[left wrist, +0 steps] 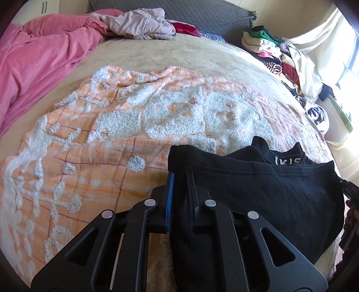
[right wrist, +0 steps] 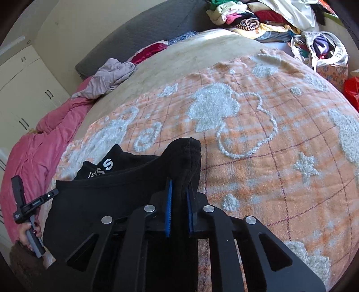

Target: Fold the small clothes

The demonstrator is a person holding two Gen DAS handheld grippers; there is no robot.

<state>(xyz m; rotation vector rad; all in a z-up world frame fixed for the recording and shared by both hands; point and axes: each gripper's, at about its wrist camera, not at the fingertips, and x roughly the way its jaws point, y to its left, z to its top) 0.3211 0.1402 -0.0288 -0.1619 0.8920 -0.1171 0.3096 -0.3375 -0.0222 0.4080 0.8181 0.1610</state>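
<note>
The left claw [left wrist: 179, 179] is closed tight on one corner of a black garment [left wrist: 258, 191], the cloth pinched between its blue-lined pads. The right claw [right wrist: 180, 186] is likewise clamped on the opposite corner of the same garment [right wrist: 125, 193], a fold of black cloth bunched between its pads. The garment hangs stretched between the two claws, low over the bed. A band with white letters [right wrist: 107, 165] shows along its far edge.

In the right wrist view, a person's hand [right wrist: 28, 231] with dark-painted nails holds the grey handle of the other claw at the far left.

Under the garment lies an orange blanket [left wrist: 112, 157] with raised white tufted shapes and thin dark grid lines, spread flat across the bed. Beneath it is a beige bedspread [left wrist: 179, 51].

A pink duvet [left wrist: 40, 63] is heaped along the left side of the bed. A crumpled pale lilac cloth [left wrist: 141, 22] and a dark red cloth [left wrist: 186, 28] lie at the far end, near a grey quilted headboard [left wrist: 213, 11]. A pile of mixed coloured clothes [left wrist: 269, 51] is stacked at the far right corner, with a white bag of clothes [right wrist: 320, 49] just beside it. Cream cupboards [right wrist: 24, 89] stand by the wall beyond the duvet.
</note>
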